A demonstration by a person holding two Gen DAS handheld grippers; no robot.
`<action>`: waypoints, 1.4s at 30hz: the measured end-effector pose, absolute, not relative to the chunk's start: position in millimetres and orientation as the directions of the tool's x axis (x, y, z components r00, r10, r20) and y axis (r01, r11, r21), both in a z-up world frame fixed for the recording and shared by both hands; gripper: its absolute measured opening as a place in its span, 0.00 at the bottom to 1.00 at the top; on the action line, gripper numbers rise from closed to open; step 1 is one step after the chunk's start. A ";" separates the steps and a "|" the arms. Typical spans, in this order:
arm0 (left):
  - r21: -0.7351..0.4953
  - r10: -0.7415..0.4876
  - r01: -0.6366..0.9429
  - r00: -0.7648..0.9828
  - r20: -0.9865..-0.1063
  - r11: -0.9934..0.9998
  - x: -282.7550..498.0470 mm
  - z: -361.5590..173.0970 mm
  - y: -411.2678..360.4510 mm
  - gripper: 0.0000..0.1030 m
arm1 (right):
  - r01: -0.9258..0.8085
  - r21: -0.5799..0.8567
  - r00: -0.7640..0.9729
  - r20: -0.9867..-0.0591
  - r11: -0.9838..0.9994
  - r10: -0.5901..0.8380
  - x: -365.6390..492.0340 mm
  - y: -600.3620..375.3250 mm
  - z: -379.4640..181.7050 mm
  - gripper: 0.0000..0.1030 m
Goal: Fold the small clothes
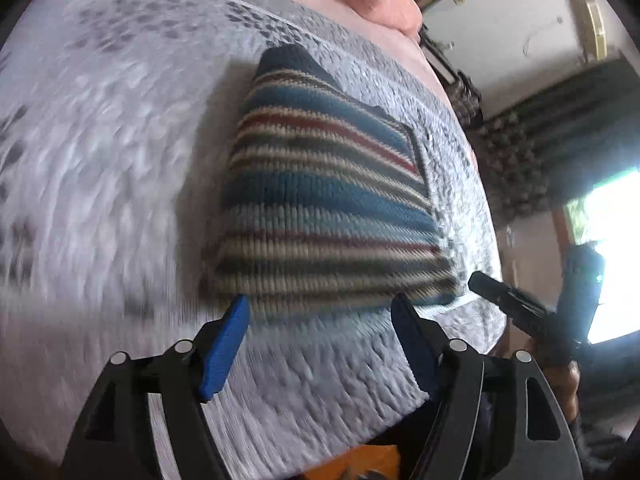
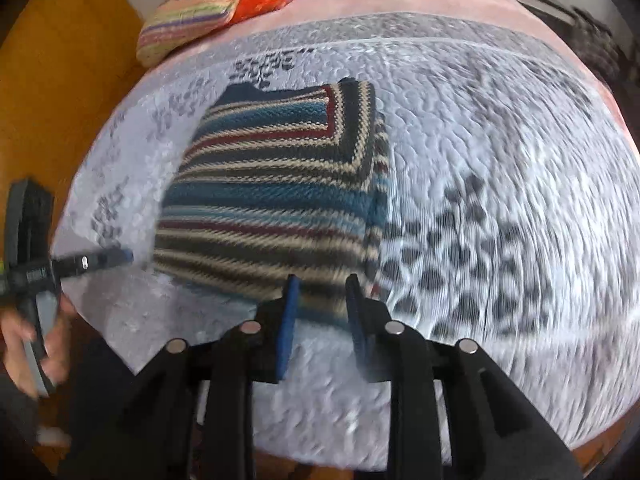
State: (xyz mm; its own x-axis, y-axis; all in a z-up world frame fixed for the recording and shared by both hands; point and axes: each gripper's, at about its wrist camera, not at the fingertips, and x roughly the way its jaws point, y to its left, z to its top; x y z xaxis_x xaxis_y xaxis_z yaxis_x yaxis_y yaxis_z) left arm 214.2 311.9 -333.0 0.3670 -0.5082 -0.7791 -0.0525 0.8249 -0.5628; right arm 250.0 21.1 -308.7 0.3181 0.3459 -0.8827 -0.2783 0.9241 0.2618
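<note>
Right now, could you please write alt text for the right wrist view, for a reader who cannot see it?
A folded knitted garment with blue, red, beige and dark stripes lies on a white textured blanket with grey patterns. The right claw, open with blue pads, sits at its near edge. The left claw reaches in from the left, and a colourful striped cloth bundle lies behind.

One folded striped knit garment [image 1: 320,208] is lying on one grey-and-white patterned quilt [image 1: 100,160] covering the bed. Two grippers are showing: the left gripper [image 1: 320,344] and the right gripper [image 2: 320,320], each carrying two blue pads. One pile of colourful clothes [image 2: 216,4] is sitting at the bed's far left corner. One hand [image 2: 28,344] is showing.
</note>
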 end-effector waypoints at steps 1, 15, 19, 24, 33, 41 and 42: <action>-0.535 -0.479 -0.050 0.384 -0.790 0.843 202.0 -324.6 309.7 0.78 | -0.269 0.258 0.331 -0.880 0.928 0.340 241.0 22.0 -302.4 0.63; -0.063 -0.006 -0.075 0.591 -0.806 0.995 36.3 -178.7 258.6 0.90 | -0.152 0.026 0.651 -0.750 0.988 0.120 80.3 24.8 -175.2 0.97; -0.119 -0.053 -0.064 0.629 -0.776 0.991 6.3 -136.4 259.7 0.90 | -0.221 0.094 0.666 -0.713 0.971 0.220 47.3 21.2 -135.1 0.97; -0.147 -0.103 -0.006 0.689 -0.718 0.989 -23.3 -87.8 252.9 0.90 | -0.219 0.040 0.698 -0.692 0.975 0.186 15.1 26.3 -92.2 0.97; -0.048 -0.067 0.046 0.745 -0.664 0.998 -54.4 -49.2 219.3 0.90 | -0.214 -0.029 0.761 -0.632 0.976 0.148 -23.5 37.9 -51.2 0.97; -0.059 -0.083 0.059 0.758 -0.646 0.997 -60.9 -36.2 213.8 0.90 | -0.218 -0.031 0.779 -0.607 0.975 0.155 -34.4 36.6 -39.3 0.97; -0.053 -0.077 0.056 0.757 -0.648 0.997 -60.2 -36.4 213.0 0.90 | -0.220 -0.029 0.779 -0.607 0.975 0.158 -33.9 36.5 -39.3 0.97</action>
State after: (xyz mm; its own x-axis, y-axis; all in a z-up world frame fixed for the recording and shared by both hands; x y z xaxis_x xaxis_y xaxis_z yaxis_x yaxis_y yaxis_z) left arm -60.2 213.0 -36.4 0.7574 -0.0772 -0.6484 0.0564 0.9970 -0.0528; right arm -33.9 36.5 -39.3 0.7786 0.1578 -0.6074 -0.2199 0.9751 -0.0287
